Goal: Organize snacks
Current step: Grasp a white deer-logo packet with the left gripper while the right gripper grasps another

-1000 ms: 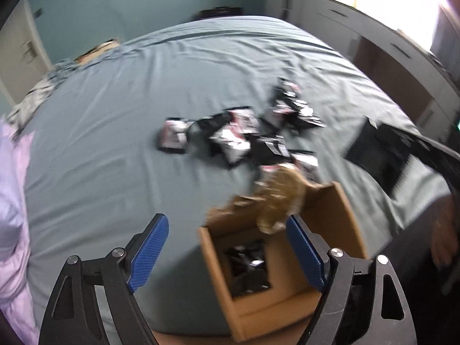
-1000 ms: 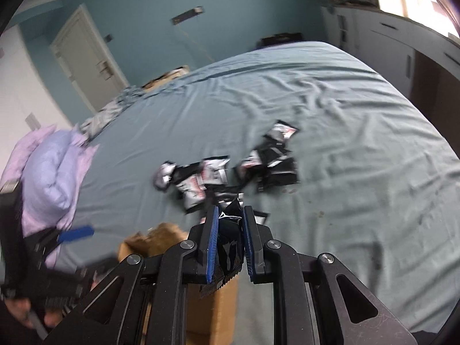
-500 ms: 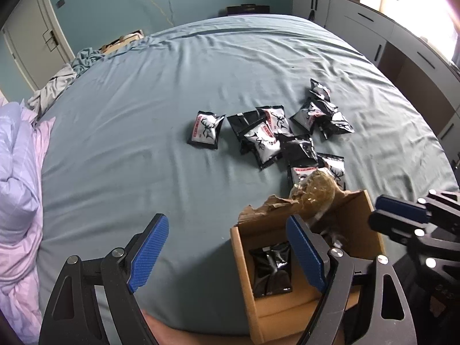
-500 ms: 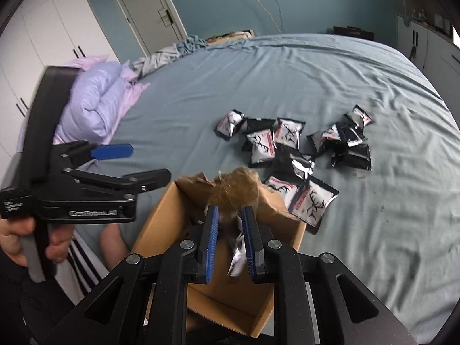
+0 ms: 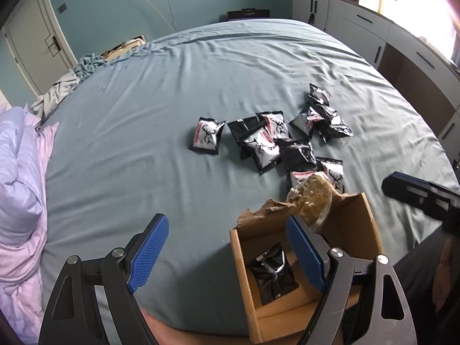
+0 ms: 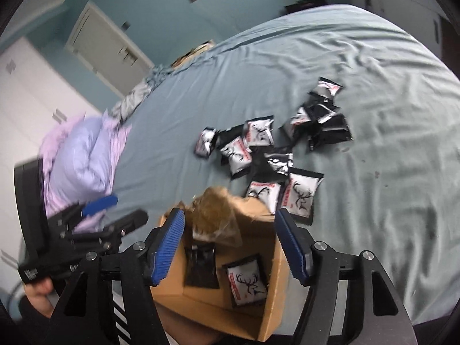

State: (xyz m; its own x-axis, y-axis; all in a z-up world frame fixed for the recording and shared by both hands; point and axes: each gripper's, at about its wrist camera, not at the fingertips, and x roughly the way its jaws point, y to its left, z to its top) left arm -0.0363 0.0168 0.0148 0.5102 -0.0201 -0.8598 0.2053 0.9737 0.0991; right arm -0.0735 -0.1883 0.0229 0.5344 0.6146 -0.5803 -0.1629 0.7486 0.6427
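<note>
Hovering agape and empty over the cardboard box [image 6: 276, 281], where two snack packets [image 6: 248, 283] lie, the right tongs [image 6: 230, 247] should next fetch another from the bed [image 6: 373, 115]; left tongs [image 5: 227, 251] gape too.

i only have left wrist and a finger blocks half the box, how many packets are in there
Observer: Two, by the right wrist view. A black packet and a white antler-print packet lie side by side in the cardboard box.
Operator: ok i only see the black one. is the right gripper carrying anything
Observer: No. The right gripper is open and empty, above the box.
</note>
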